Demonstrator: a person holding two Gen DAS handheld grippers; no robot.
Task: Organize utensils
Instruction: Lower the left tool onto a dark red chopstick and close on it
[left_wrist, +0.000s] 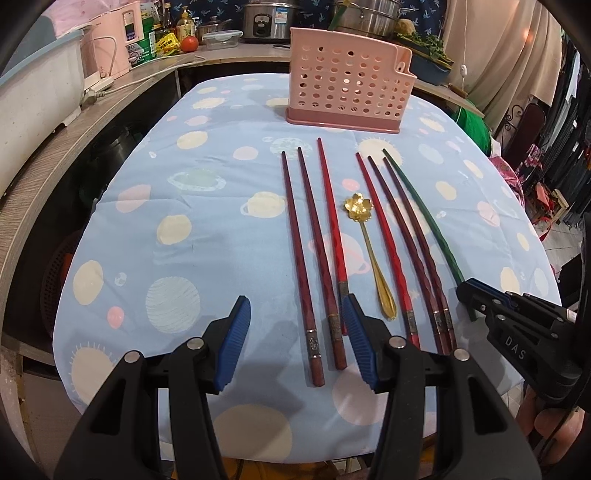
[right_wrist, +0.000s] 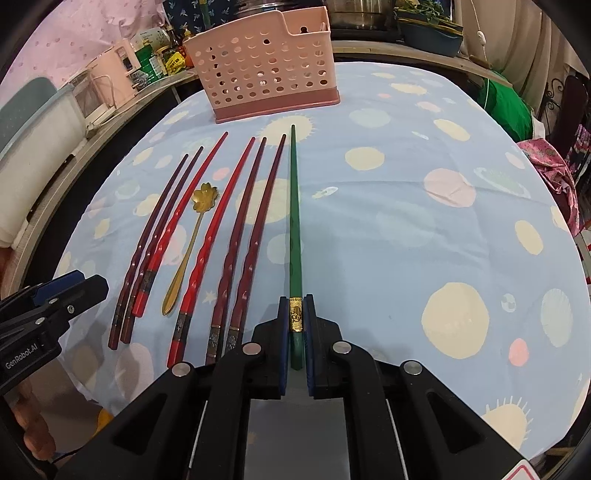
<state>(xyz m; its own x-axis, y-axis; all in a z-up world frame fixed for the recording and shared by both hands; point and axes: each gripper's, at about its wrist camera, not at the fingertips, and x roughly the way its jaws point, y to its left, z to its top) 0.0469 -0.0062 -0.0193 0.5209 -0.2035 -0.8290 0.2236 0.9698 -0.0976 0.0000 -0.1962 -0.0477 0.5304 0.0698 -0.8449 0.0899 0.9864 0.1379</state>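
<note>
A pale blue cloth (left_wrist: 221, 177) printed with cream and pink planets covers the worktop. The perforated holder (left_wrist: 347, 92) is pink, the spoon (left_wrist: 369, 243) gold, one chopstick (right_wrist: 294, 221) green with a gold band, others dark red or bright red.

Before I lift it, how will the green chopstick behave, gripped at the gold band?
Probably stiff: the green chopstick lies straight. Held by the right gripper near its butt end, the long front part will likely droop or pivot. Its glossy finish looks slippery, so it may slide between the pads.
</note>
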